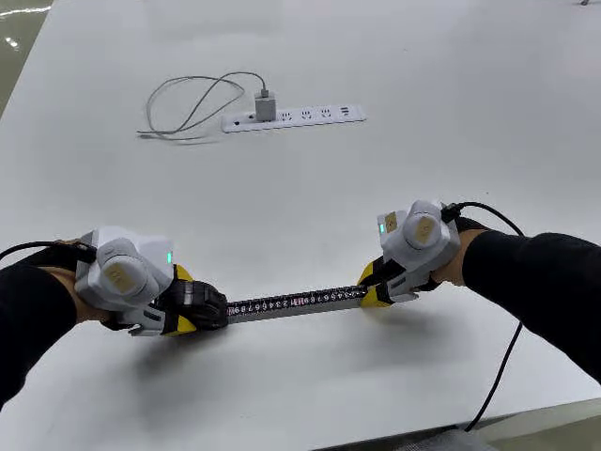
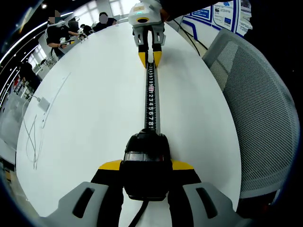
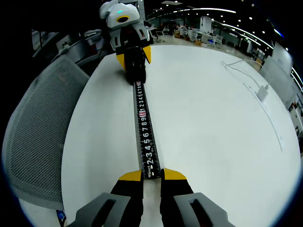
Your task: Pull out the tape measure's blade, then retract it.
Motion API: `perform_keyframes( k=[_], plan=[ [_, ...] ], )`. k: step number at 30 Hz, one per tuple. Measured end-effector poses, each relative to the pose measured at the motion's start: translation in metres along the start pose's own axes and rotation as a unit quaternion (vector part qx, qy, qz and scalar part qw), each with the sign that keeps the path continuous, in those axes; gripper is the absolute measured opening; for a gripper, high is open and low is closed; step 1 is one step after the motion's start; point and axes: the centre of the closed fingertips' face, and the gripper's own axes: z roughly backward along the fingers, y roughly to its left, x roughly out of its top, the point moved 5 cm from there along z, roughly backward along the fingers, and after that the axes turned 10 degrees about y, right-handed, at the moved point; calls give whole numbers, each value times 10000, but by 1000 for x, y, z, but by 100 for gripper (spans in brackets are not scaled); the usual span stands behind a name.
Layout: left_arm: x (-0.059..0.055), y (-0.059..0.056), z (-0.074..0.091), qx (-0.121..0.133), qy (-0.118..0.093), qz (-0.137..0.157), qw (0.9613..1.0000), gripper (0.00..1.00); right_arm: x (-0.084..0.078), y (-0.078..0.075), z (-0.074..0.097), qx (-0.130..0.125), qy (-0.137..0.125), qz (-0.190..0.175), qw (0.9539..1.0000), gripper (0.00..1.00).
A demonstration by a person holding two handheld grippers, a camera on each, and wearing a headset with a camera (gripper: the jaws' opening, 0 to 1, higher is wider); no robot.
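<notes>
A black tape measure case (image 1: 201, 305) (image 2: 146, 163) sits between the jaws of my left gripper (image 1: 184, 310) (image 2: 146, 166), which is shut on it. Its blade (image 1: 296, 303) (image 2: 150, 97) (image 3: 143, 132) runs out straight, low over the white table (image 1: 310, 207), with printed numbers facing up. My right gripper (image 1: 372, 286) (image 3: 151, 176) is shut on the blade's end. Each gripper faces the other: the right gripper (image 2: 149, 53) at the top of the left gripper view, the left gripper with the case (image 3: 132, 56) at the top of the right gripper view.
A white power strip (image 1: 296, 116) with a plugged charger (image 1: 265, 106) and a looped cable (image 1: 192, 103) lies at the back of the table. A grey mesh chair (image 2: 255, 109) (image 3: 38, 137) stands at the near table edge. People work at desks (image 2: 71, 28) in the background.
</notes>
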Motion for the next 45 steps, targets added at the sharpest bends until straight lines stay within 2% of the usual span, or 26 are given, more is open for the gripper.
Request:
perform_keyframes(
  k=[23,45],
  plan=[
    [0,2,-2,20,-20,4,10000,31,-13,-3,6,-9,-46,-145,9999,9],
    [-2,3,-3,2,-13,-3,10000,31,-25,-4,11,-54,16,-176,9998,9]
  ],
)
